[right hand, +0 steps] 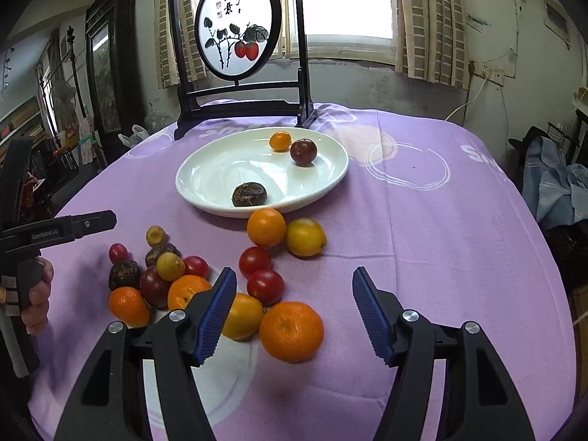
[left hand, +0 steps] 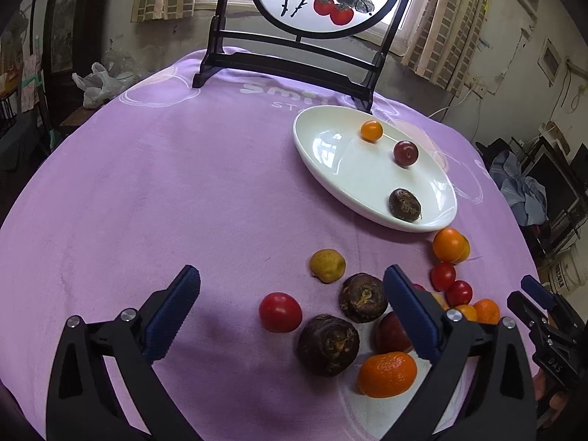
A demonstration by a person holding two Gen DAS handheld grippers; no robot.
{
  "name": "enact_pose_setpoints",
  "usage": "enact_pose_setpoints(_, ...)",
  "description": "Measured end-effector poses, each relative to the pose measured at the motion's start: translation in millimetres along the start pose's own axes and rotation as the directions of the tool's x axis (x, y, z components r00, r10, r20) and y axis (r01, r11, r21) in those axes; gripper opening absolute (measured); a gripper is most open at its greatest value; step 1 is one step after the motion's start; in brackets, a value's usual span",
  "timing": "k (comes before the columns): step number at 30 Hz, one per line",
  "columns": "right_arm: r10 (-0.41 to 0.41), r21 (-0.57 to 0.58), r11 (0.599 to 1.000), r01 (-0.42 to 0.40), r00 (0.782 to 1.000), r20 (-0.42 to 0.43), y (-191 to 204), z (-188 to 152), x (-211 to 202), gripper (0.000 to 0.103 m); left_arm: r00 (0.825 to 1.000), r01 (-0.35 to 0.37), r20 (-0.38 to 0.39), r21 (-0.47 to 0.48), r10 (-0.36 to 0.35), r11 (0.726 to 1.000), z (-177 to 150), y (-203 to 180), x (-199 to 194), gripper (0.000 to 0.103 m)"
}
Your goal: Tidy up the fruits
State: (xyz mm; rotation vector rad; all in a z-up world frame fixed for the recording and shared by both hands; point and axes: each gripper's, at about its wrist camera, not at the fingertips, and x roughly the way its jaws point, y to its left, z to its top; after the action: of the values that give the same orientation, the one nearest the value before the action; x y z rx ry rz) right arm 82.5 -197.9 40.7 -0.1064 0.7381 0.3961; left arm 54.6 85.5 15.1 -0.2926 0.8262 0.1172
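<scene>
My left gripper (left hand: 292,316) is spread wide, nothing pinched; between its fingers lie a red tomato (left hand: 280,311), two dark water chestnuts (left hand: 328,344) (left hand: 364,297) and a tangerine (left hand: 387,374); a plum (left hand: 391,332) sits partly behind the right finger; a yellow fruit (left hand: 327,265) lies just beyond the tips.

My right gripper (right hand: 294,307) is also spread, holding nothing; a big orange (right hand: 291,331) sits between its fingers, nearer the left one; a yellow-orange fruit (right hand: 240,316) is touching it, partly behind the left finger; two red tomatoes (right hand: 265,286) (right hand: 255,261) just ahead; further out an orange (right hand: 266,227) and a lemon (right hand: 305,237) side by side, close to the plate rim.

Plate (right hand: 205,172), white, oval, well ahead of both grippers; on it a chestnut (right hand: 250,194) near the front edge, a dark plum (right hand: 303,151) and a small orange fruit (right hand: 280,141) toward the back, close together.

Hand (right hand: 36,294) wraps the left gripper's handle at the left edge of the right view; both grippers are low and angled down at the pile.

Surface: purple cloth (left hand: 183,183) with white print over the table; a black-framed round screen (right hand: 237,25) painted with persimmons stands at the far edge; behind it a window (right hand: 345,0) with curtains; cluttered room on both sides.
</scene>
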Motion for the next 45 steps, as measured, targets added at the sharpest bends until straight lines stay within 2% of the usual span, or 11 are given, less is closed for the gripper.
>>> enact_pose_setpoints(6, -0.026, -0.042, 0.999, 0.024, 0.999, -0.03, 1, -13, -5, 0.067, 1.0, -0.03, 0.007, 0.057, 0.03, 0.998, -7, -5, 2, 0.098)
enact_pose_setpoints(12, -0.025, -0.112, 0.994, 0.008, 0.987, -0.158, 9, -27, 12, 0.067, 0.999, -0.05, -0.004, 0.049, 0.051, 0.998, -4, 1, 6, 0.098)
enact_pose_setpoints(16, -0.042, -0.113, 0.993, 0.02, 0.979, -0.198, 9, -34, 27, 0.067, 0.999, -0.046, -0.012, 0.044, 0.047, 0.998, -5, 4, 6, 0.098)
enact_pose_setpoints(19, -0.067, -0.093, 0.994, 0.049, 0.977, -0.201, 7, -38, 41, 0.066, 0.998, -0.056, -0.017, 0.057, 0.057, 0.997, -6, 2, 7, 0.098)
enact_pose_setpoints(20, -0.062, -0.092, 0.995, 0.045, 0.98, -0.188, 7, -38, 43, 0.062, 0.998, -0.056, -0.019, 0.06, 0.057, 0.997, -6, 2, 7, 0.098)
enact_pose_setpoints(21, -0.046, -0.09, 0.995, 0.031, 0.982, -0.18, 8, -38, 43, 0.046, 0.998, -0.055, -0.02, 0.063, 0.056, 0.997, -7, 1, 7, 0.098)
enact_pose_setpoints(22, -0.017, -0.084, 0.997, 0.001, 0.983, -0.184, 8, -37, 43, 0.045, 0.998, -0.055, -0.021, 0.066, 0.057, 0.996, -7, 1, 6, 0.098)
enact_pose_setpoints(27, -0.026, -0.066, 0.998, 0.015, 0.984, -0.174, 6, -34, 36, 0.044, 0.997, -0.067, -0.037, 0.084, 0.07, 0.994, -8, 4, 7, 0.098)
enact_pose_setpoints(33, -0.034, -0.058, 0.998, 0.025, 0.987, -0.156, 5, -31, 28, 0.044, 0.995, -0.058, -0.066, 0.221, 0.075, 0.973, -16, -3, 3, 0.098)
enact_pose_setpoints(37, -0.035, -0.057, 0.998, 0.026, 0.988, -0.153, 5, -30, 27, 0.044, 0.996, 0.01, -0.084, 0.252, 0.012, 0.968, -21, -7, -6, 0.098)
enact_pose_setpoints(45, -0.02, -0.077, 0.997, 0.01, 0.99, -0.138, 12, -31, 21, 0.044, 0.989, 0.134, -0.111, 0.338, -0.102, 0.931, -42, -35, -20, 0.098)
